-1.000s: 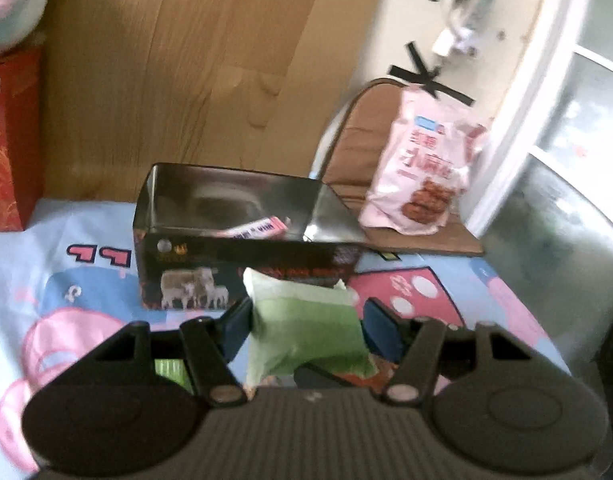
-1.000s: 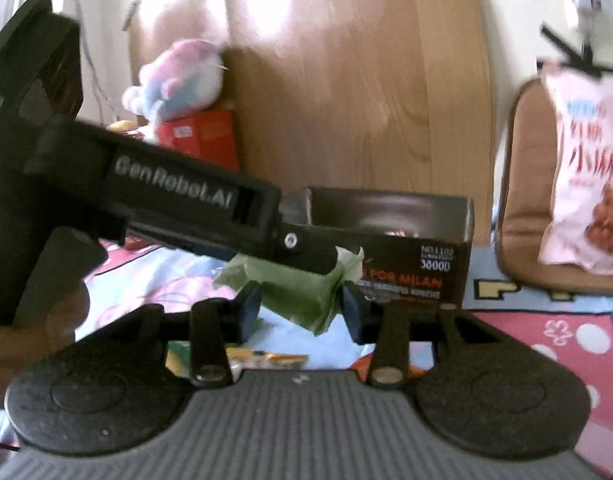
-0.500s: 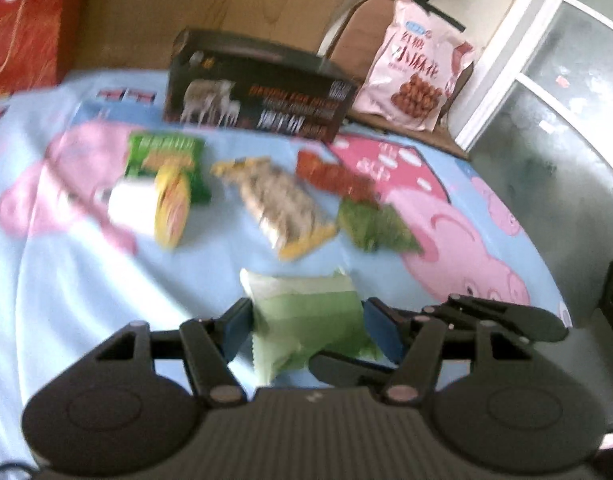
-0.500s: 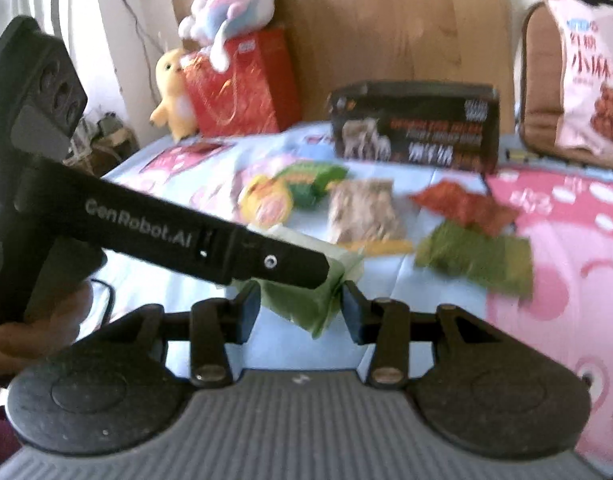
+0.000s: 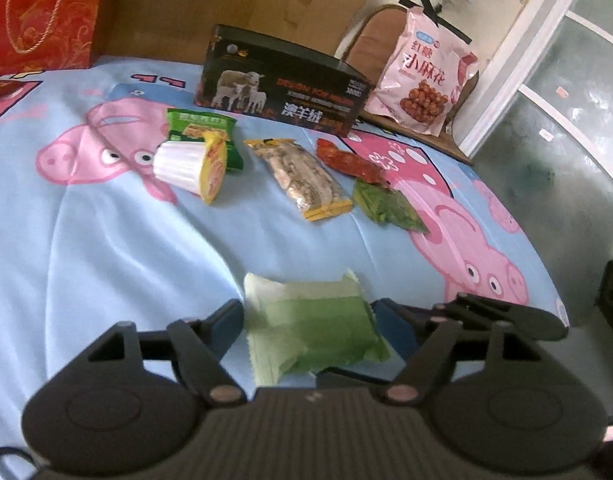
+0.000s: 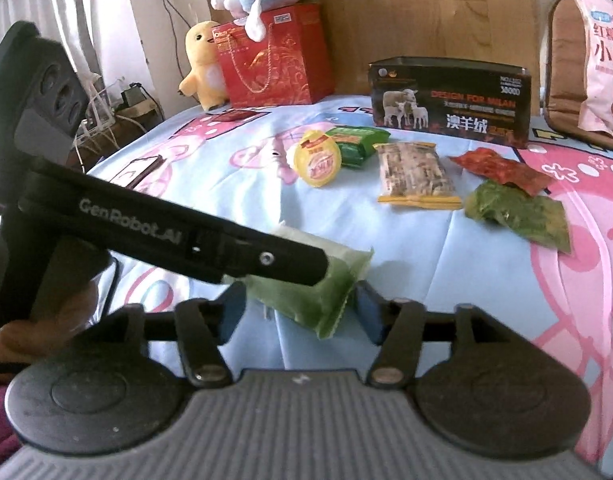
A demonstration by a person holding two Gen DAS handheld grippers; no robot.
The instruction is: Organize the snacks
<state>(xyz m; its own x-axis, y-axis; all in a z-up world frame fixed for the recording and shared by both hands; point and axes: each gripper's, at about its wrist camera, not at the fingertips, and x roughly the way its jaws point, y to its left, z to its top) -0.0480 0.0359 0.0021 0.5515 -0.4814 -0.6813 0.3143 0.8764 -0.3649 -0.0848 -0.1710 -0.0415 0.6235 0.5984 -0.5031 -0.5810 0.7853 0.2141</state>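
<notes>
A pale green snack packet (image 5: 310, 328) lies low over the pig-print sheet, between the jaws of both grippers. My left gripper (image 5: 308, 320) straddles it from the near side, its jaws opening, pads beside the packet's ends without pressing. My right gripper (image 6: 300, 310) straddles the same packet (image 6: 306, 296); its jaws are opening too, with a gap at each pad. One left finger (image 6: 282, 260) crosses over the packet in the right wrist view. Farther back stands the open black box (image 5: 282, 80). Before it lie a jelly cup (image 5: 186, 164), a green biscuit pack (image 5: 202, 132), an oat bar (image 5: 302, 178), a red packet (image 5: 350, 160) and a dark green packet (image 5: 386, 208).
A pink snack bag (image 5: 422, 80) leans on a brown chair right of the box. A red gift bag (image 6: 274, 60) with plush toys stands at the back left by the wooden headboard. The bed's right edge drops to a grey floor (image 5: 566, 168).
Both grippers drew back from the black box with the green packet and sank toward the sheet. Their jaws now stand wider, and the packet has spread out flatter.
</notes>
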